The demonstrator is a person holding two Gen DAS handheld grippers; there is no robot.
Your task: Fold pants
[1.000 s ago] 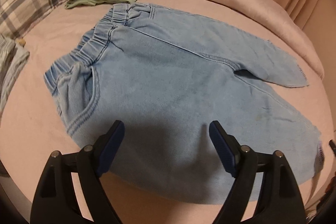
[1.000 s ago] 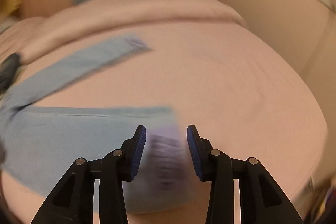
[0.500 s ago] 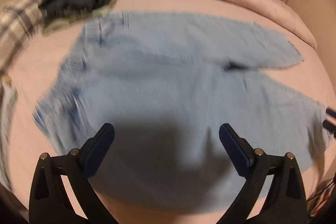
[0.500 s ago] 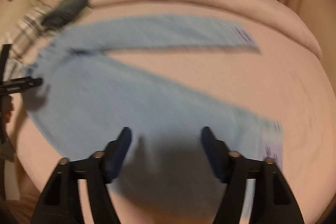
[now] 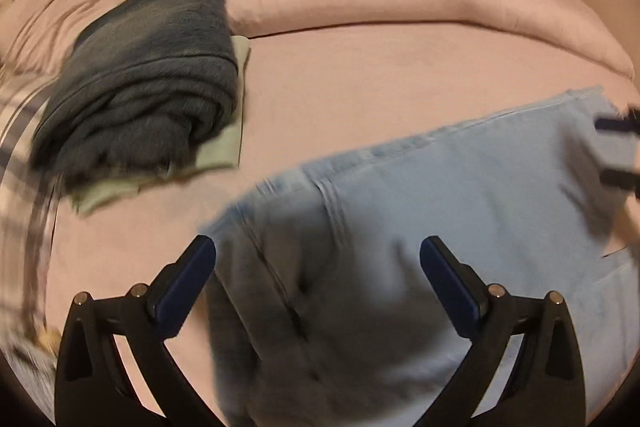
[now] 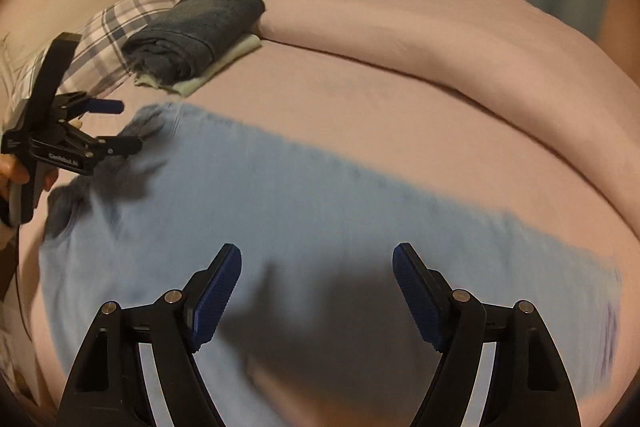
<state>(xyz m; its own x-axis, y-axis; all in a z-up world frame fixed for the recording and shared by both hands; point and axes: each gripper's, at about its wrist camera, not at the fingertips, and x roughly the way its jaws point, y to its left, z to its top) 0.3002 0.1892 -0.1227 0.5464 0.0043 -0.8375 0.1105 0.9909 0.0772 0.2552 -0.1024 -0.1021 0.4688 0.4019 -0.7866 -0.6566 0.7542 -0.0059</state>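
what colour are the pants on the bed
Light blue pants, clearest in the right wrist view.

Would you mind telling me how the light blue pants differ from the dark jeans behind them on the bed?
The light blue pants are pale denim; the dark jeans are deep navy. The light blue pants lie spread out on the bedsheet, whereas the dark jeans are folded into a thick bundle on a pale green garment. Both are denim and rest on the bed.

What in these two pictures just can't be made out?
- Left wrist view: light blue pants waistband detail, smeared by motion blur.
- Left wrist view: right gripper, cut off by the right edge.
- Right wrist view: purple marking near the hem, blurred, unreadable.
- Right wrist view: pants' near edge, hidden behind the gripper.
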